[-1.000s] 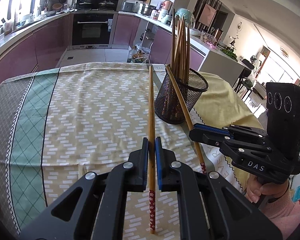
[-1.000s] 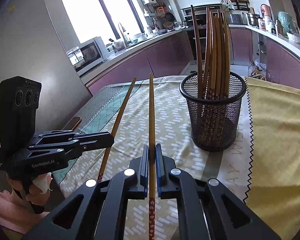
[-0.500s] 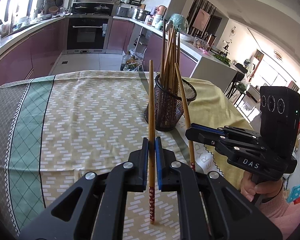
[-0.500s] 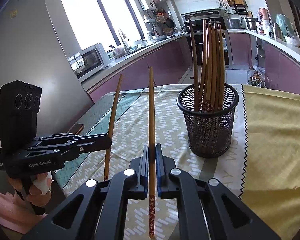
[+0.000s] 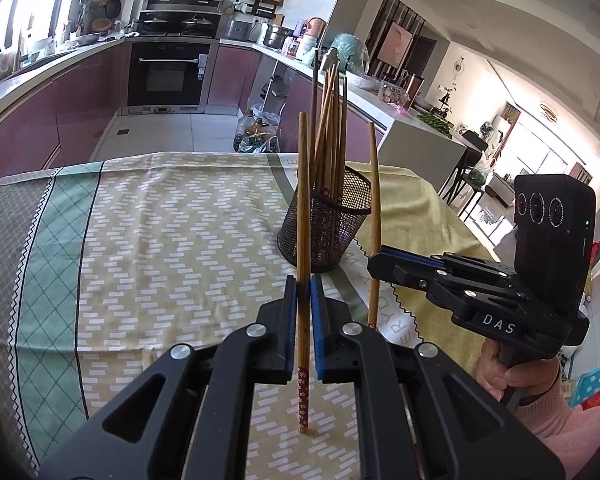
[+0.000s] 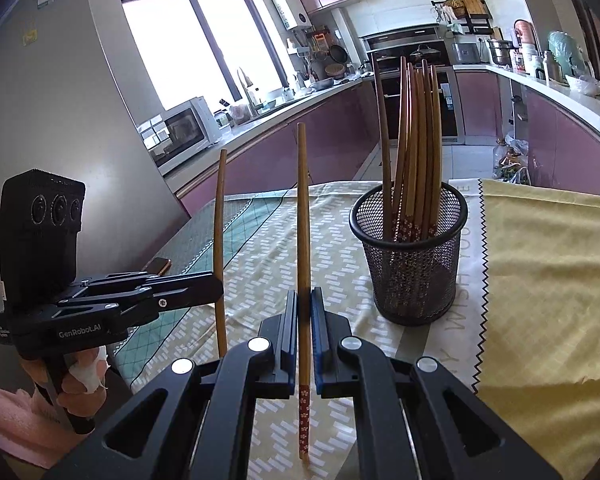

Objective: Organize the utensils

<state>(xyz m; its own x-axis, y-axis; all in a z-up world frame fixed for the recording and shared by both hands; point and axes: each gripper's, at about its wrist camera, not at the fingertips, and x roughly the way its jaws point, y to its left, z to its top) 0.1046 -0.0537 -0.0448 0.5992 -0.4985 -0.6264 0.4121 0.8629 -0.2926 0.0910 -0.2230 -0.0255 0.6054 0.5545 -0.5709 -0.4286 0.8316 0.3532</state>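
Each chopstick you hold is slim, light-brown wood with a red, white-flowered band at its thick end. Your left gripper (image 5: 304, 304) has its jaws pinched fully in on one chopstick (image 5: 303, 208), which stands nearly upright with the patterned end pointing down above the patterned tablecloth (image 5: 172, 240) on the bench. Your right gripper (image 6: 304, 312) is clamped the same way on a second chopstick (image 6: 303, 216), also near vertical, red end down. From the left wrist view that right gripper (image 5: 416, 270) sits to the right with its chopstick (image 5: 374, 216) rising just beside the black mesh holder (image 5: 324, 232). From the right wrist view the left gripper (image 6: 172, 294) and its stick (image 6: 219, 240) stand off to the left.

The holder (image 6: 412, 264) stands on the cloth near the yellow cloth's (image 6: 548, 280) zigzag edge, with a bundle of matching chopsticks (image 6: 416, 152) standing in it, tips up.

Compared with a second ago, the holder looks farther off in both views, and more of the cloth shows in front of it. The right stick, which leaned across the holder's rim a second ago, now stands straighter. Both grips look unchanged.
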